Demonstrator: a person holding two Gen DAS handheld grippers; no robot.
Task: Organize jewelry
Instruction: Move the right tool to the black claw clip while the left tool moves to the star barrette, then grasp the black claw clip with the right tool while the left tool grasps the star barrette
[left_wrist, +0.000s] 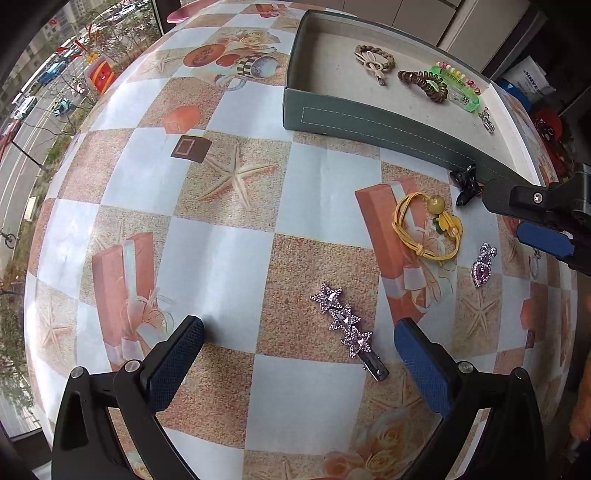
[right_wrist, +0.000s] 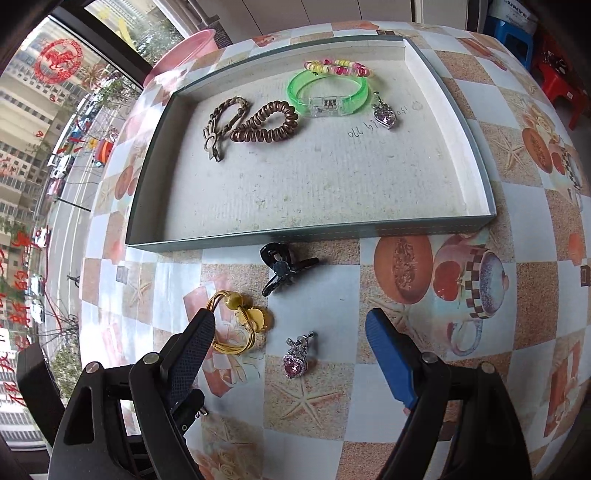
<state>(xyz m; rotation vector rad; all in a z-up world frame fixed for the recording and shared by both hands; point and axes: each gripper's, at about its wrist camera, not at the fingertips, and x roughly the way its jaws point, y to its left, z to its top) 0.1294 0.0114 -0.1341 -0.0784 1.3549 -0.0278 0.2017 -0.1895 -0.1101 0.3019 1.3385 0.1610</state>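
Between the wide-spread fingers of the left gripper (left_wrist: 299, 354) lies a star hair clip (left_wrist: 347, 328), three sparkly stars in a row on a dark metal bar, flat on the checkered tablecloth (left_wrist: 221, 258) and touching neither pad. Beyond it, a yellow hair tie (left_wrist: 428, 229) with a round bead rests on the cloth, with a pink heart pendant (left_wrist: 482, 266) just beside it and a black claw clip (left_wrist: 466, 184) near the tray's front wall.

From the right wrist view, the right gripper (right_wrist: 290, 332) is also spread wide and holds nothing; the pink heart pendant sits between its fingers, apart from both. The yellow hair tie lies partly behind the black finger (right_wrist: 192, 354), so its near edge is hidden. The black claw clip stands between the pendant and the tray.

Inside the grey-green tray (right_wrist: 332, 236), toward the far side, lie a braided hair tie (right_wrist: 221, 122), a brown spiral hair tie (right_wrist: 266, 125), a green bangle (right_wrist: 328, 92), a beaded bracelet (right_wrist: 338, 68) and a second heart pendant (right_wrist: 384, 114). A pink bowl (right_wrist: 188, 51) stands beyond the tray's far corner.
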